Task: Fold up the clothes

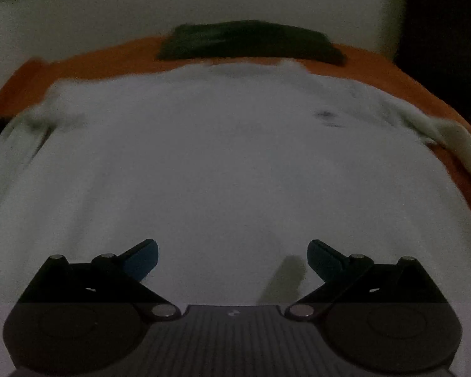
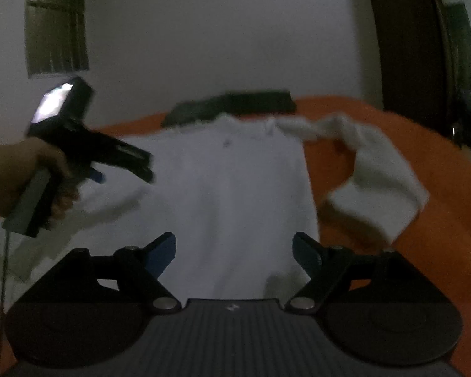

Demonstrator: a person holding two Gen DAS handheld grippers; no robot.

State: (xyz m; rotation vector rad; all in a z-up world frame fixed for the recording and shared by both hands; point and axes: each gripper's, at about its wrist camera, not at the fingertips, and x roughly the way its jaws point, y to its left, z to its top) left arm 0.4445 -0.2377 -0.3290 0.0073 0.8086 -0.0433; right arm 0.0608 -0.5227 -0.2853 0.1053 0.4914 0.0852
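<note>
White shirt: the white shirt [image 1: 223, 163] lies spread out flat on the orange bed cover [image 1: 376, 72], its front up, the collar end far from both cameras. A small dark mark [image 1: 326, 115] shows on the chest.
Body of the shirt: in the right wrist view the shirt [image 2: 235, 194] shows as a long, smooth panel with a straight right edge.
Right sleeve: the sleeve [image 2: 373, 172] sticks out to the right of the body, bent and rumpled, and rests on the orange cover.
Left sleeve side: in the left wrist view the cloth is bunched a little at the left shoulder [image 1: 31, 125]; the picture is too blurred to tell more.
Dark folded item: a dark green or black flat thing [image 1: 251, 42] lies just beyond the collar, on the orange cover, near the wall.
Left gripper: the left gripper [image 1: 233, 259] points down at the lower part of the shirt. Its blue fingers [image 1: 141, 262] stand wide apart and nothing is between them. In the right wrist view a hand [image 2: 22, 176] holds this gripper [image 2: 122, 166] over the left part of the shirt; there it is blurred.
Right gripper: the right gripper [image 2: 234, 253] is over the near end of the shirt, close to its right edge. Its fingers [image 2: 161, 256] are wide apart and hold nothing.
Room: a pale wall [image 2: 219, 31] is behind the bed, with a window [image 2: 56, 22] at upper left and a dark wooden frame [image 2: 402, 37] at the right.
</note>
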